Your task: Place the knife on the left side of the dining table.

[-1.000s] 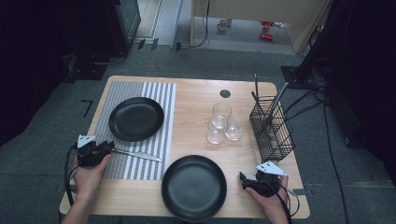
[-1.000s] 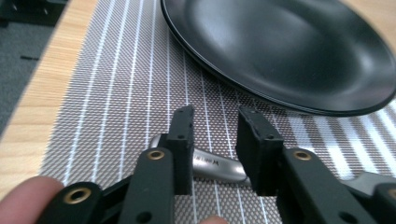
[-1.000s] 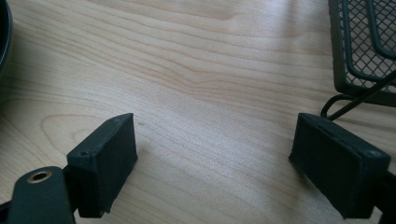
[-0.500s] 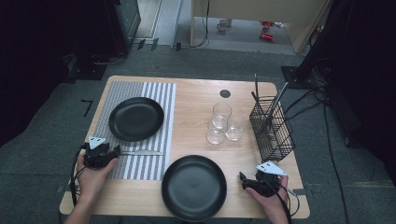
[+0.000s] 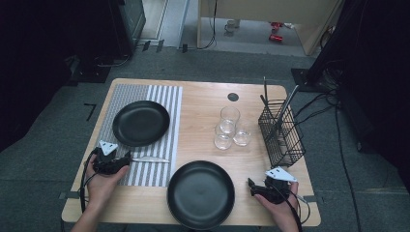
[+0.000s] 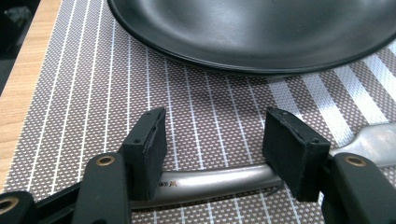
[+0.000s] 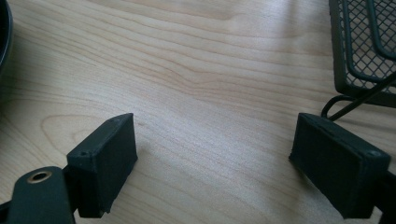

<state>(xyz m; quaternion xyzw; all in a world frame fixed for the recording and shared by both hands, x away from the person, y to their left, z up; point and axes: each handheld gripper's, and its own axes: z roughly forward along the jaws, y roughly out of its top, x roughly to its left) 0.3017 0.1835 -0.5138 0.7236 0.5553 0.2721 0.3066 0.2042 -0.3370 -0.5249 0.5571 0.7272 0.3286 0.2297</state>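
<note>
On the light wooden table [image 5: 203, 111] a grey striped woven placemat [image 5: 145, 169] lies at the left, bearing a round black plate [image 5: 140, 123] at its far part and a silver metal table knife [image 5: 150, 160] nearer the person. The left gripper [image 5: 126, 160] sits low over the mat at the knife's handle end; in the left gripper view its jaws stand apart, well clear of each other, with the knife's handle [image 6: 210, 181] lying crosswise beneath and behind them, not clamped. The right gripper [image 5: 251, 186] rests near the table's front right corner, its jaws spread wide over bare wood in the right gripper view, holding nothing. A second round black plate [image 5: 200, 194] lies at the front edge between the two hands. Three clear drinking glasses [image 5: 229, 128] cluster near the middle, and a black wire-mesh cutlery basket [image 5: 281, 135] with upright utensils stands at the right.
</note>
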